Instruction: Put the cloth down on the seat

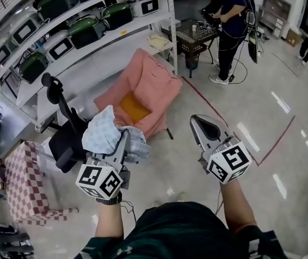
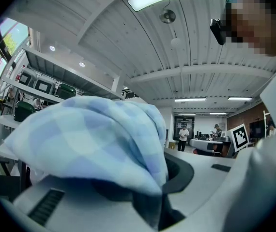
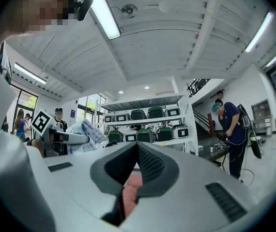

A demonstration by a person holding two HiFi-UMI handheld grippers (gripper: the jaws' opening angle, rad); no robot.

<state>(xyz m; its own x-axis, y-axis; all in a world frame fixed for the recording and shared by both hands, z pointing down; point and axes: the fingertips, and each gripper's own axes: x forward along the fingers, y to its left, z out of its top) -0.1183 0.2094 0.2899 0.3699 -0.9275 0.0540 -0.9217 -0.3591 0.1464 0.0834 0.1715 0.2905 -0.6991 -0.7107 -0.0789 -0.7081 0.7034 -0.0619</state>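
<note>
A light blue checked cloth (image 1: 106,133) is bunched over the tips of my left gripper (image 1: 125,139), whose jaws are shut on it. In the left gripper view the cloth (image 2: 89,144) fills the middle and hides the fingertips. A pink armchair (image 1: 153,85) with an orange seat cushion (image 1: 133,108) stands on the floor ahead of both grippers. The cloth hangs in the air short of it, over a black office chair (image 1: 66,139). My right gripper (image 1: 198,120) is held to the right, shut and holding nothing. In the right gripper view its jaws (image 3: 138,147) meet at the tips.
White shelving (image 1: 89,42) with green and white appliances runs behind the armchair. A red and white checked seat (image 1: 27,182) is at the left. A person (image 1: 229,20) stands at a small table (image 1: 194,34) at the back. Red tape lines (image 1: 275,142) mark the floor.
</note>
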